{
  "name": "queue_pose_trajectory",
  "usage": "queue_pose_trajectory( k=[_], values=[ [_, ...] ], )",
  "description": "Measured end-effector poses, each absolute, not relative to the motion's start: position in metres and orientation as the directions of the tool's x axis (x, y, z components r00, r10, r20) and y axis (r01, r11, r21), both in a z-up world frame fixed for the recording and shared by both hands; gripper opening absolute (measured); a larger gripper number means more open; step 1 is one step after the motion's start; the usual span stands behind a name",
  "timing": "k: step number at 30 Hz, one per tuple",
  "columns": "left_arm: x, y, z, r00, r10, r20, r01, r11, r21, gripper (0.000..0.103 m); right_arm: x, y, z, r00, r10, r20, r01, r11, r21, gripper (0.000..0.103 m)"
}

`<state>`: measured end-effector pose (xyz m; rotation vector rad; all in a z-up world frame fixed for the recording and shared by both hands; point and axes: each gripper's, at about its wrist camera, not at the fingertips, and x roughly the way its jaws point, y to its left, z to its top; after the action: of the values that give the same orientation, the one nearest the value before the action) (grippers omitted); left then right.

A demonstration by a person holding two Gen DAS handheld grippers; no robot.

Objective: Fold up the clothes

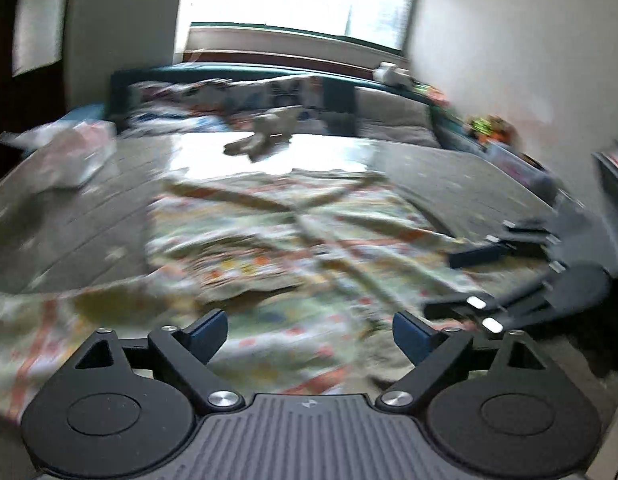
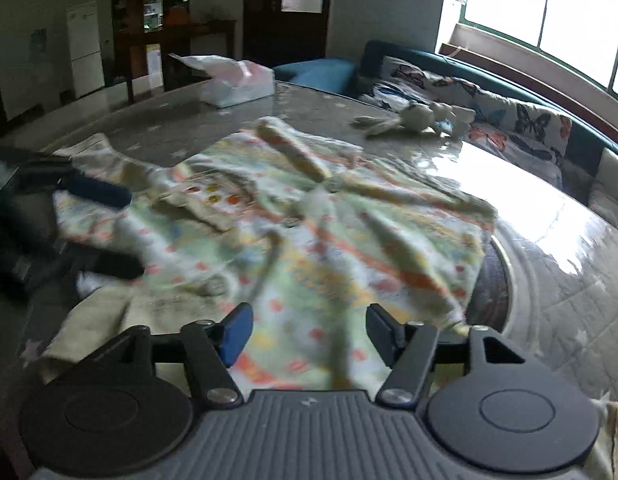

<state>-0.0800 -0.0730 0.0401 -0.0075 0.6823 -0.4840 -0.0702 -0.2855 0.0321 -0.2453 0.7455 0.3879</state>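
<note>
The patterned garment (image 2: 309, 216) lies spread across the middle of the frame on the glossy table (image 2: 549, 264). The right gripper (image 2: 309, 332) and the left gripper (image 1: 309, 336) both stand released at the lower edge, cloth showing between the spread fingers.

Motion blur smears the patterned garment (image 1: 293, 248) in the left wrist view, so its print cannot be read. The right gripper (image 1: 505, 276) is streaked there and partly cut off by the picture's edge. In the right wrist view the left gripper (image 2: 81, 220) is blurred too, its body lost in shadow at the edge. The garment's near hem hides behind both cameras' housings.
</note>
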Motion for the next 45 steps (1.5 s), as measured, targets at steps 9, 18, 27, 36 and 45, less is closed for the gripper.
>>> queue_pose_trajectory(
  k=[9,18,27,36,45],
  values=[
    [-0.088,-0.006,0.034,0.756,-0.235,-0.611,0.142,0.97,-0.197,0.1,-0.092,-0.275,0.021,0.686,0.258,-0.68,-0.415,0.907,-0.074,0.079],
    [-0.086,0.069,0.033,0.8,0.011,-0.6,-0.162,0.967,-0.197,0.1,-0.094,-0.291,0.017,0.702,0.261,-0.662,-0.341,0.94,0.009,0.089],
    [-0.069,0.113,0.029,0.796,0.096,-0.598,-0.271,0.94,-0.209,0.095,-0.09,-0.296,0.006,0.677,0.285,-0.679,-0.319,0.945,0.08,0.103],
    [-0.061,0.141,0.022,0.776,0.118,-0.62,-0.336,0.908,-0.249,0.083,-0.091,-0.289,0.003,0.679,0.271,-0.682,-0.319,0.946,0.058,0.103],
    [-0.059,0.149,0.021,0.771,0.137,-0.622,-0.364,0.896,-0.254,0.061,-0.089,-0.291,0.003,0.669,0.274,-0.691,-0.326,0.943,0.058,0.103]
  ],
)
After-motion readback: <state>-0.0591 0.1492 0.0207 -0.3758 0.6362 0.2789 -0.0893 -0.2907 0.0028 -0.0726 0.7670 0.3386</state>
